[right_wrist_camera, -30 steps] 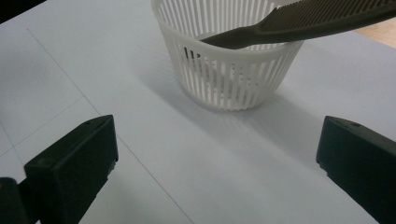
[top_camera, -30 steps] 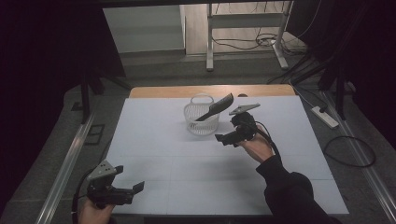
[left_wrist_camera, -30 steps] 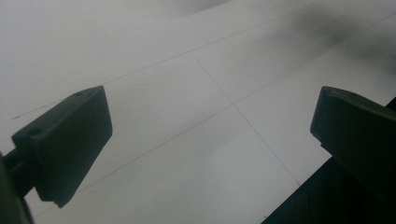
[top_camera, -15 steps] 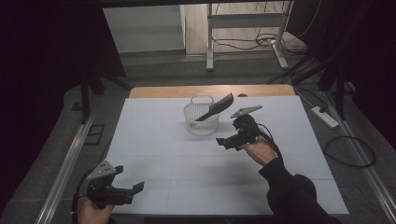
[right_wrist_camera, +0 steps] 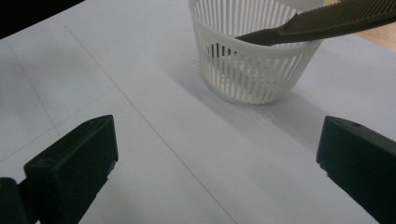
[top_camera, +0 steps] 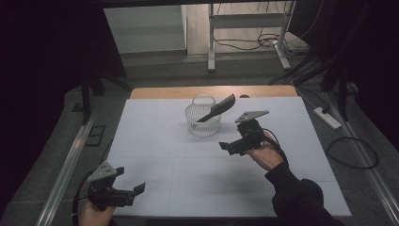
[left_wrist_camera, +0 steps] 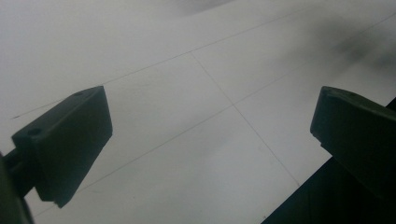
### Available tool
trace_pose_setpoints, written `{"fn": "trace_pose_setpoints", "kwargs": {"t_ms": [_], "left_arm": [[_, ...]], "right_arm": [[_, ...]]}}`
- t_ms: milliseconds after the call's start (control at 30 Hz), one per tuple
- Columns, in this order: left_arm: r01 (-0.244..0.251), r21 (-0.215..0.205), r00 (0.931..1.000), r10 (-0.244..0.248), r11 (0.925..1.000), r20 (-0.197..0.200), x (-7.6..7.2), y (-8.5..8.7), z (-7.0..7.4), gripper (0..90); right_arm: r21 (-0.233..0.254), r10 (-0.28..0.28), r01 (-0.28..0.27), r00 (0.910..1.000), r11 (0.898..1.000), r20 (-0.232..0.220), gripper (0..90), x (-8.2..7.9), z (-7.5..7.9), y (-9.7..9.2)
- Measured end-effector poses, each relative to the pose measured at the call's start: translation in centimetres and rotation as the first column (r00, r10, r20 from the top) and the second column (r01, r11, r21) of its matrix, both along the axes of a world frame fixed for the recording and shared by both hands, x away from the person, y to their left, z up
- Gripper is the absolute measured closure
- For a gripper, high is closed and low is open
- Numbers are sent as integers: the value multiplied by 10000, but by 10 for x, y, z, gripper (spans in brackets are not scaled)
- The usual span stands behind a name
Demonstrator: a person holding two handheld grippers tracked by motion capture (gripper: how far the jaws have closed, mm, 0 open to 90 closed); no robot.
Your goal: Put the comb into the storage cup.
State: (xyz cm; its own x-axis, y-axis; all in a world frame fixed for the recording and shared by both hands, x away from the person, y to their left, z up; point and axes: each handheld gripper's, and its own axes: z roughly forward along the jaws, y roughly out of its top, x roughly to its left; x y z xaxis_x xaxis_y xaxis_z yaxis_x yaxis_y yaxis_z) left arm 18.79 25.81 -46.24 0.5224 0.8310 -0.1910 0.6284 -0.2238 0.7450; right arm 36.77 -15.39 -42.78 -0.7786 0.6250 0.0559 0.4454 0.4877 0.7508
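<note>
Two handheld grippers, both spread and empty: the right gripper hovers just near-right of a white slotted plastic basket holding a black comb that angles up far-right; the left gripper sits well apart, near-left.

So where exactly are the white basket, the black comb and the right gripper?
white basket [right_wrist_camera: 252, 74]: right gripper view, slatted side wall.
black comb [right_wrist_camera: 345, 16]: right gripper view, toothed end above the rim.
right gripper [top_camera: 228, 147]: high view, between its open jaws.
</note>
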Motion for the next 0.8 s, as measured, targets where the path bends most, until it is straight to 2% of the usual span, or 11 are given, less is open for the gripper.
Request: {"fn": "trace_pose_setpoints", "kwargs": {"t_ms": [233, 433, 800], "left_arm": [[3, 0, 10000, -3, 10000, 1, 0, 0, 0, 0], [4, -3, 10000, -4, 10000, 3, 0, 0, 0, 0], [5, 1, 10000, -5, 10000, 1, 0, 0, 0, 0]], "right_arm": [[-101, 32, -29, 9996, 9999, 264, 0, -7, 2, -4], [-18, -37, 38, 9997, 10000, 252, 0, -12, 3, -11], [-187, -139, 144, 9995, 9997, 296, 0, -21, 1, -21]]}}
